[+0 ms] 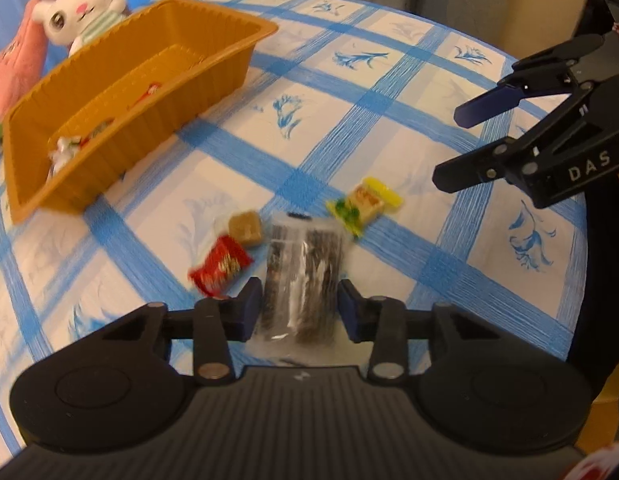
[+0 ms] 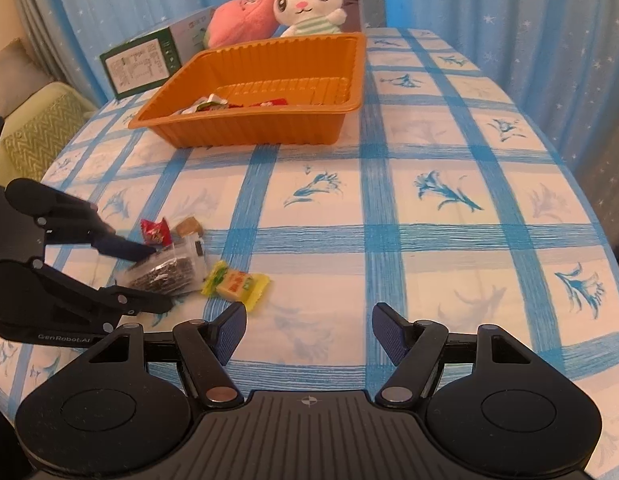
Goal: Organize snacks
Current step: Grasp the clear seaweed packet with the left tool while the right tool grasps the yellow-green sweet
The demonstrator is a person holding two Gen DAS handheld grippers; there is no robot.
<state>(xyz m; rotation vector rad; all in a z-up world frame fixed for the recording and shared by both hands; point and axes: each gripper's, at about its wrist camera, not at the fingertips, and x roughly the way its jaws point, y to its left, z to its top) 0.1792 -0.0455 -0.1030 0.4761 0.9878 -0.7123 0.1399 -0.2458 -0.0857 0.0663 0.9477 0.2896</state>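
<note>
Left tongs (image 1: 301, 304) clamp a clear packet (image 1: 303, 276) on blue-checked tablecloth (image 2: 429, 208) (right tongs (image 2: 308, 330) apart).

Glossy clear plastic wraps the dark snack packet (image 1: 301, 276). The orange tray (image 1: 213, 64) is ribbed matt plastic. Woven cloth tablecloth (image 2: 429, 240) covers the counter; the rabbit toy (image 2: 309, 4) is plush.
</note>
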